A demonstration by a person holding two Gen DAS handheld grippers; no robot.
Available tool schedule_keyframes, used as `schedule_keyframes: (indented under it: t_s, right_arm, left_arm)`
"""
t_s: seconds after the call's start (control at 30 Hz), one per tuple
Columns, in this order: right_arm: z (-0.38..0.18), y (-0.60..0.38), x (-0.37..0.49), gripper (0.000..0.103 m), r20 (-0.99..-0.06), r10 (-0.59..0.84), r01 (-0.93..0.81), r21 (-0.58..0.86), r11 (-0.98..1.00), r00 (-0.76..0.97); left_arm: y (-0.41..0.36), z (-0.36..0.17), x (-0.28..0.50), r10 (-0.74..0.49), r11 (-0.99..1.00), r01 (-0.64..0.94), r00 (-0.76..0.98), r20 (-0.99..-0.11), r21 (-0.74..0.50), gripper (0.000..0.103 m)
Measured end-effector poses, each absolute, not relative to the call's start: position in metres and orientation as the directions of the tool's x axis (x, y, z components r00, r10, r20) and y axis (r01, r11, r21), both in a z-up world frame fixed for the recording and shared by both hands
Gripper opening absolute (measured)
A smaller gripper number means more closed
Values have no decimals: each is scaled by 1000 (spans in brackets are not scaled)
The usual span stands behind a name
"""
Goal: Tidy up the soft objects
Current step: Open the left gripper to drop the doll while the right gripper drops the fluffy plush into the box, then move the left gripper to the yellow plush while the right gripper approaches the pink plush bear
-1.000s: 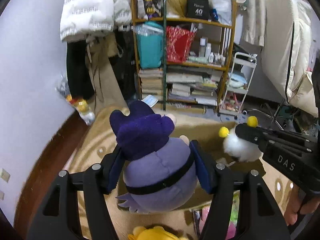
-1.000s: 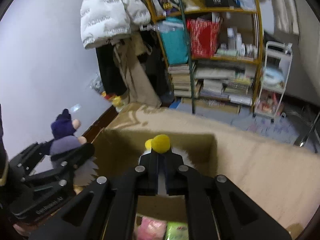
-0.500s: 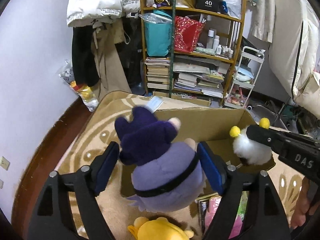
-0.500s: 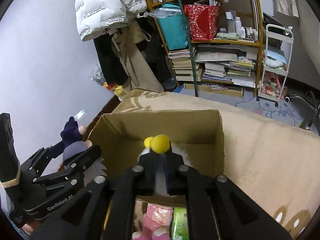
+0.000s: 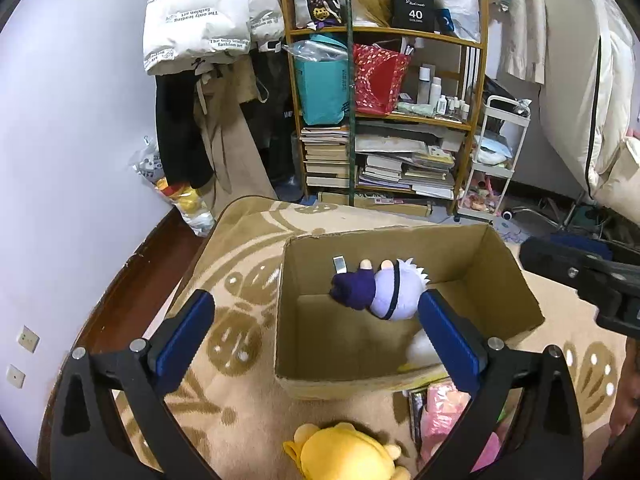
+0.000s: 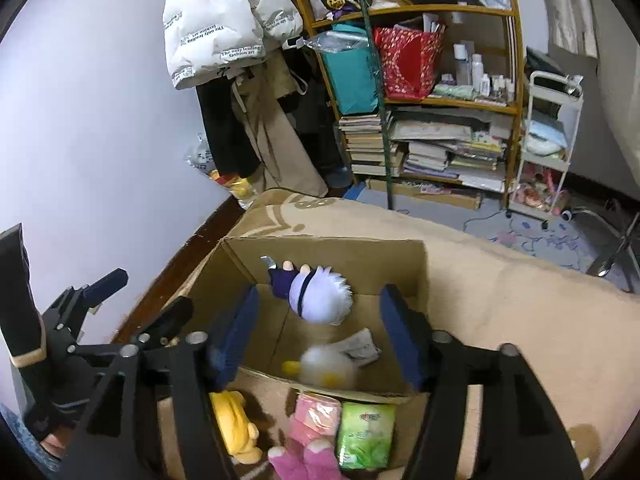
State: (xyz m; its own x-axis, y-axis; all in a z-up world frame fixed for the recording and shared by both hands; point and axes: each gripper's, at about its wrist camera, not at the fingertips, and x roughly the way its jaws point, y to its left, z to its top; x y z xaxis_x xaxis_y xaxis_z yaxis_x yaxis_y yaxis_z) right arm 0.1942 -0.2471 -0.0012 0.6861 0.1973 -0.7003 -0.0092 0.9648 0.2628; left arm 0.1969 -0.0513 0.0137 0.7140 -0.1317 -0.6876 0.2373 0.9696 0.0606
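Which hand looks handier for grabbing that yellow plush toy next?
Probably left. The yellow plush lies on the rug just under the open left tongs, outside the cardboard box. The open right tongs point into the box.

Both wrist views angled down, near, sharing the cardboard box [image 5: 404, 384] [image 6: 352, 250].

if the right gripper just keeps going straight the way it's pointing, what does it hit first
Probably the fluffy white plush in the cardboard box, centered between the open right gripper fingers. Depth is unclear; the purple plush lies farther back.
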Motion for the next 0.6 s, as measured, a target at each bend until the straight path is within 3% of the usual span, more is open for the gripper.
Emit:
schedule_keyframes:
  t_s: [0.1,0.17,0.6]
  right_arm:
    - [8,-251,180,99,-682,170,-4,238,971,711]
    - [14,-253,169,102,-669,149,5,222,975,728]
    - [8,-263,113,103,-720,122,6,173,985,683]
  left_arm:
    - [-46,19,188,-116,971,226,722,-682,74,101]
    - [-43,21,182,-109,972,221,724,-681,79,101]
    - [-23,16,125,-54,984,158,716,-696,86,103]
